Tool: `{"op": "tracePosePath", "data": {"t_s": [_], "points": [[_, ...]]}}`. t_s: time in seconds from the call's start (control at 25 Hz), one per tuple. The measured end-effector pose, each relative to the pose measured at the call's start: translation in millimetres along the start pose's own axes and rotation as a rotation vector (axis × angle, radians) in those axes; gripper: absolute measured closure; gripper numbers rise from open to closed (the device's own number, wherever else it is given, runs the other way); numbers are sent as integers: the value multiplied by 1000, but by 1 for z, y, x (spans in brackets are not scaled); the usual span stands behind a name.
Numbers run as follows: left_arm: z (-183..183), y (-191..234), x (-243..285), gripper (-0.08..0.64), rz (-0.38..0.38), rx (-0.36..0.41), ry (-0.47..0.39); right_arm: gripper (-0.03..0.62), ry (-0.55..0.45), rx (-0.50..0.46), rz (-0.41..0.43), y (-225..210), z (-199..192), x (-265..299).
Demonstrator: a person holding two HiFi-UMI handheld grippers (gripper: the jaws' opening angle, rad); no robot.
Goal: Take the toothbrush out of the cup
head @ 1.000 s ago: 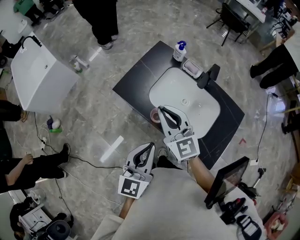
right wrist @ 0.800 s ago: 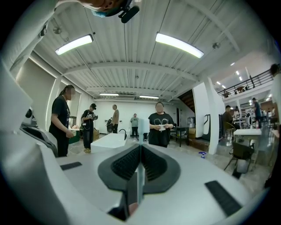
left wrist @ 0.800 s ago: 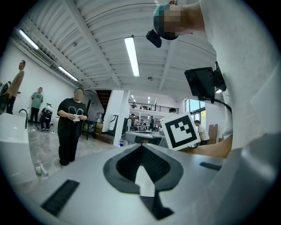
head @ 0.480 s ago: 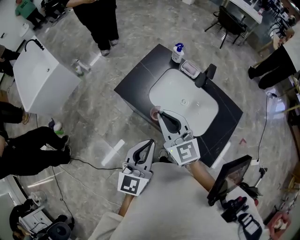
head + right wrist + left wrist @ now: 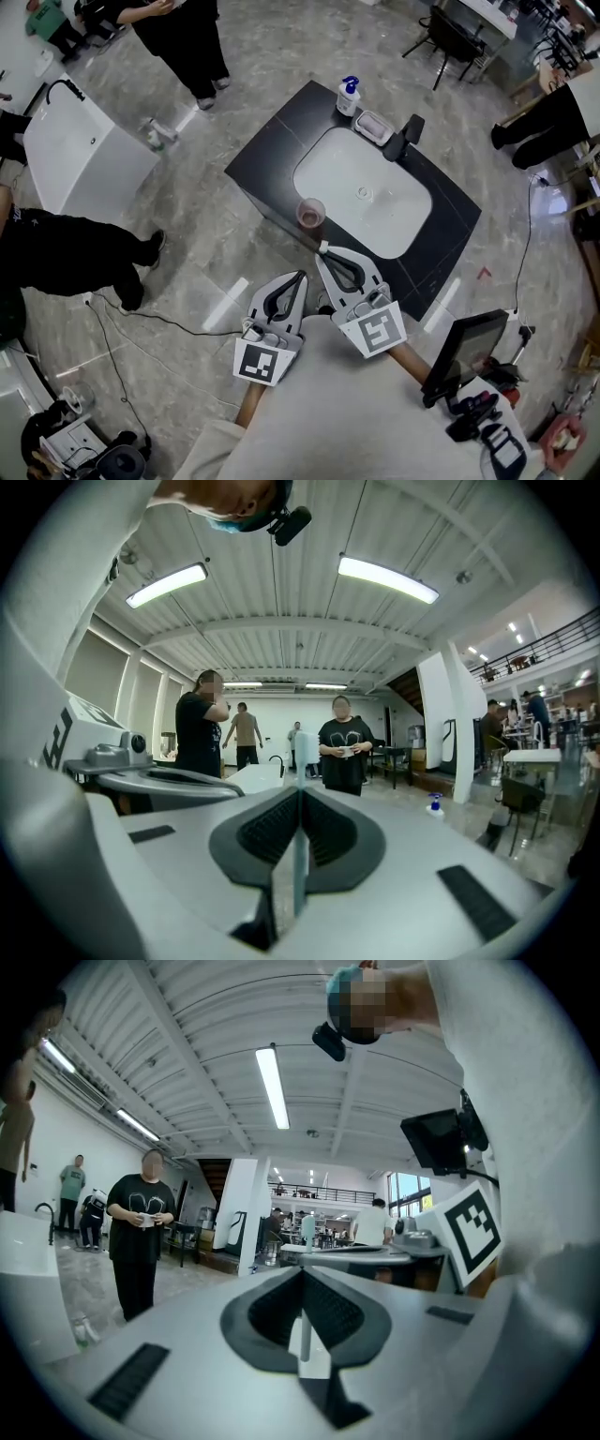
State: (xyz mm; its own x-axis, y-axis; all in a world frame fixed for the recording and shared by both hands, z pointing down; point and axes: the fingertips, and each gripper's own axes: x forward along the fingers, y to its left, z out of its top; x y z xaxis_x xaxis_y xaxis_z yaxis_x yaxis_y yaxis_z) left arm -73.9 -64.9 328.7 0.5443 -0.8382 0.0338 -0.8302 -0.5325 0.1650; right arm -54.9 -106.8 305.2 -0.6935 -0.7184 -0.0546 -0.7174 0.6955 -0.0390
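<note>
Right-hand tongs [image 5: 323, 253] [image 5: 300, 797] are clamped tight on the toothbrush [image 5: 322, 247] [image 5: 301, 752]. Its thin pale handle runs up through the seam between the ribbed black pads, and its head stands clear above their tips. The tongs point level. Left-hand tongs [image 5: 300, 276] [image 5: 302, 1277] sit just beside them on the left and a little further back, with their tips meeting and nothing gripped. From the left gripper view, the right tongs' marker cube [image 5: 469, 1232] shows off to the right. The brush is out of the cup [image 5: 311, 213], which stands a short way ahead of the right tongs' tip, upright at the near edge of the black bench [image 5: 267, 155], and touches neither the brush nor the tongs. Beyond the cup, further ahead of the right tongs, the white sink basin [image 5: 361, 192] is sunk into the bench. At the bench's far edge stand a blue-topped pump bottle [image 5: 348, 97], a small soap dish [image 5: 373, 127] beside it, and a black tap [image 5: 403, 139]. Well off to the left of the left tongs stands a separate white basin unit [image 5: 84, 159] on the grey floor, and a person in black [image 5: 178, 37] [image 5: 342, 738] stands far ahead of both tongs.
</note>
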Motion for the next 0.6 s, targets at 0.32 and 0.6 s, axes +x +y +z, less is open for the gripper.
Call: {"op": "tracePosePath", "data": {"t_s": [0.32,0.6], "points": [[0,-8,-3,557,-15,10,-6,574,-17,24,-6,14,8,-17],[0,-17,-11,557,-26,21,-19,574,-26,18,-3,24,10,-28]]}}
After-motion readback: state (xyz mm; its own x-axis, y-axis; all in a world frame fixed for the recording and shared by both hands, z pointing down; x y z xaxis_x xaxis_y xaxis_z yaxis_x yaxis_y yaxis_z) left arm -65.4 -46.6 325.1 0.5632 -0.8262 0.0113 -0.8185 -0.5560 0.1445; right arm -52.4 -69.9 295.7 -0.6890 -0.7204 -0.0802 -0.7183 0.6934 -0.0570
